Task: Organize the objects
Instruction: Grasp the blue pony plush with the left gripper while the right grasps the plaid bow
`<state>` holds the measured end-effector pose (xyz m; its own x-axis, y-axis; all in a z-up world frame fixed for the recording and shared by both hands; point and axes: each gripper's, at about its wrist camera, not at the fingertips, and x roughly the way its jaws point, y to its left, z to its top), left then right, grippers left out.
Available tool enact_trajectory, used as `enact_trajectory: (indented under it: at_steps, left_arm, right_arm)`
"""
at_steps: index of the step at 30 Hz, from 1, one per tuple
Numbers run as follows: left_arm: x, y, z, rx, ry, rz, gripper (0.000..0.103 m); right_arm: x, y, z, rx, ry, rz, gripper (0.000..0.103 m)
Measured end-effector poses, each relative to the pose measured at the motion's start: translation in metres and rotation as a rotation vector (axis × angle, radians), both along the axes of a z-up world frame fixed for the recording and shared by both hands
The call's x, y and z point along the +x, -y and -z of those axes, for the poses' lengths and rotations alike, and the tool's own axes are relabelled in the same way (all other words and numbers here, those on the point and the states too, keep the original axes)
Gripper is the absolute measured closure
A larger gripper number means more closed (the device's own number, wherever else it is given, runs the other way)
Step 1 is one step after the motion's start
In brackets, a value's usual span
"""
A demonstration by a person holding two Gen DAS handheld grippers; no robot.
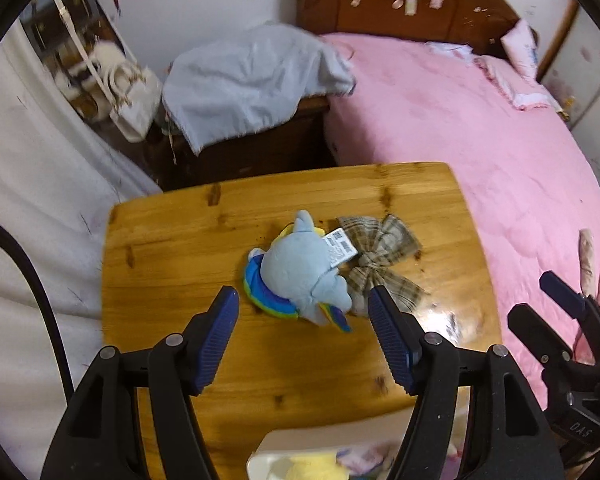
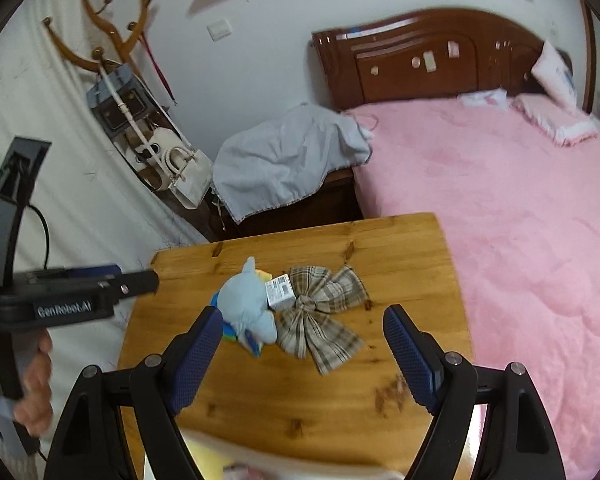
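Your blue plush toy [image 1: 300, 272] lies near the middle of the wooden table [image 1: 172, 248], its white tag [image 1: 340, 248] turned up. Touching it at about 3 o'clock is the plaid bow [image 1: 384, 256], partly tucked under the toy's edge. At 6 o'clock from the toy, at the table's near edge, you can see the rim of a white container [image 1: 260, 456] with something yellow and pink inside, too blurred to name.

Your left gripper [image 1: 304, 300] hangs above the toy with its tongs spread wide, holding nothing. Your right gripper [image 2: 304, 320] is likewise wide and empty, above the toy and bow.

At 3 o'clock of the table runs the pink bed [image 1: 480, 128]; at 12 o'clock a grey cloth [image 1: 244, 80] drapes a dark cabinet.
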<state>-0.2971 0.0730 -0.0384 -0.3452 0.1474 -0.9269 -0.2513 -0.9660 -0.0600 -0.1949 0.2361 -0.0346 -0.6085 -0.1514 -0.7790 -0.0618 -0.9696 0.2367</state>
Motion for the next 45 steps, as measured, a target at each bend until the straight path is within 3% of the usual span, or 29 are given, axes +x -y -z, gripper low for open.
enact_trajectory:
  at_steps: [10,19,26,28,32,40,45]
  left_arm:
    - [-0.051,-0.015,0.08,-0.02,0.087,-0.089,0.032]
    - [-0.068,-0.017,0.123,0.01,0.164,-0.145,0.032]
    - [-0.071,-0.023,0.129,-0.023,0.142,-0.138,0.025]
    - [-0.072,-0.022,0.133,-0.02,0.145,-0.142,0.024]
    - [-0.073,-0.018,0.137,-0.005,0.158,-0.137,0.019]
    - [-0.075,-0.006,0.158,-0.03,0.213,-0.17,0.016]
    - [-0.067,0.004,0.16,-0.022,0.22,-0.157,0.021]
  right_arm:
    - [-0.075,0.002,0.106,-0.085,0.199,0.028,0.02]
    - [-0.095,0.025,0.148,-0.037,0.283,-0.022,0.027]
    - [-0.11,0.039,0.178,0.04,0.369,-0.018,0.04]
    - [-0.109,0.044,0.175,0.086,0.352,-0.019,0.047]
    - [-0.107,0.045,0.174,0.129,0.372,-0.025,0.074]
    - [-0.091,0.021,0.169,0.108,0.436,0.033,0.078]
    - [-0.077,0.015,0.165,0.095,0.43,0.041,0.08]
